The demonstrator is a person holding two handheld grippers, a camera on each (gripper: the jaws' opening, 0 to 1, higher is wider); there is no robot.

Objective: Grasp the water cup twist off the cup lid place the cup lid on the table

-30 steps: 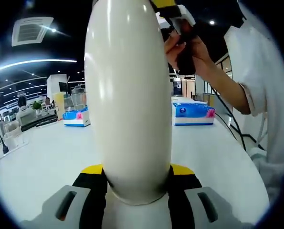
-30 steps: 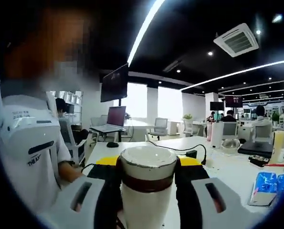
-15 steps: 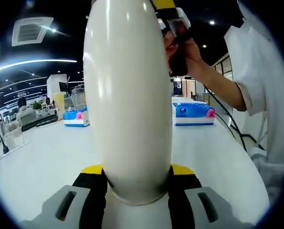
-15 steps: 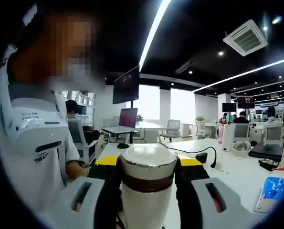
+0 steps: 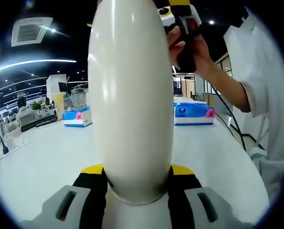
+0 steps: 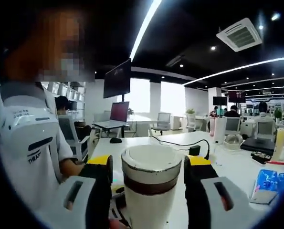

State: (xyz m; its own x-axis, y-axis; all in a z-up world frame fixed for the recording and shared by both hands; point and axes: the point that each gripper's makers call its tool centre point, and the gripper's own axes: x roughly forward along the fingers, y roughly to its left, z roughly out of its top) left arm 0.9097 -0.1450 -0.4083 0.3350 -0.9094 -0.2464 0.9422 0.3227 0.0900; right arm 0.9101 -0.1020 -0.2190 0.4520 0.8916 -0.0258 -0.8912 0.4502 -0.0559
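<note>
— Looking along the left gripper (image 5: pixel 137 179), what sits between its jaws?
— The water cup (image 5: pixel 131 95), a cream-white body rising straight ahead of the jaws. Both yellow-tipped black pads press against its lower end, so the jaws are clamped on it.
— And past its far end?
— A hand (image 5: pixel 189 45) wrapped round the right gripper (image 5: pixel 180 9), up beside the cup's top. A white sleeve (image 5: pixel 261 81) runs down the right side.
— What about the right gripper view?
— The cup lid (image 6: pixel 151 167), pale on top with a steel rim and a dark brown band, stands between the jaws. There is a visible gap on each side, so the jaws are spread and not touching it.
— Behind everything?
— A white table (image 5: pixel 46 162) beyond the left jaws, with two blue packs (image 5: pixel 193 113) lying well ahead on it. Beyond the right jaws a laptop (image 6: pixel 114 114) stands on a desk, and a black cable (image 6: pixel 180 143) trails nearer.
</note>
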